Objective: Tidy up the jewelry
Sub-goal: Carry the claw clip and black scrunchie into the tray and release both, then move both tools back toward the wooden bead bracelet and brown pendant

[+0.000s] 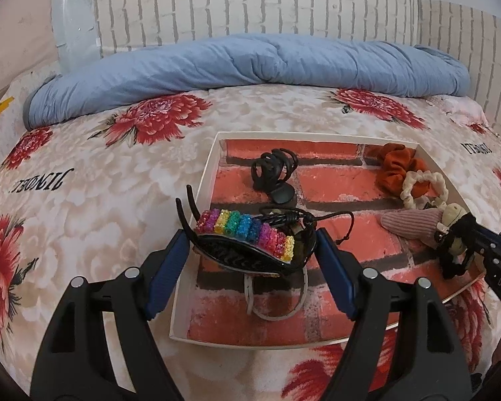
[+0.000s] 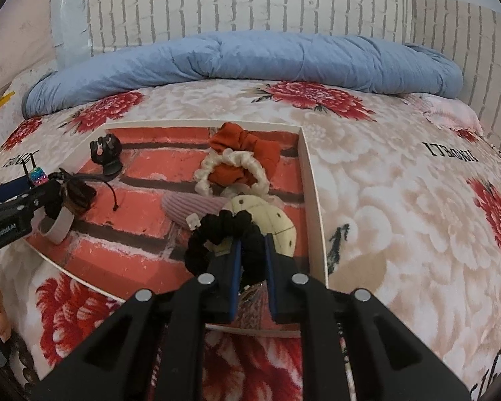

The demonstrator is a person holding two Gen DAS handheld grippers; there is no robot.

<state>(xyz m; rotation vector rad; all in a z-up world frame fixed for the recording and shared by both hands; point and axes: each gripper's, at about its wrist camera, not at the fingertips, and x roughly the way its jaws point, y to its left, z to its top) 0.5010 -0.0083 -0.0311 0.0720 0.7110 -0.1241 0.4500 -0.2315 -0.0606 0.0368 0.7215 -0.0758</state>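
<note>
On the floral bed, a shallow brick-lined tray point(image 1: 213, 153) holds your hair accessories. Your left hand-held gripper point(image 1: 252, 250) clamps a black hair clip with rainbow beads point(image 1: 247, 230) over the tray's left side. Your right hand-held gripper point(image 2: 252, 244) pinches a black scrunchie point(image 2: 217, 230) near the tray's right edge, beside orange point(image 2: 247, 147) and cream scrunchies point(image 2: 230, 167).

Blue quilt point(image 1: 250, 63) on floral bedspread point(image 1: 83, 183)
</note>
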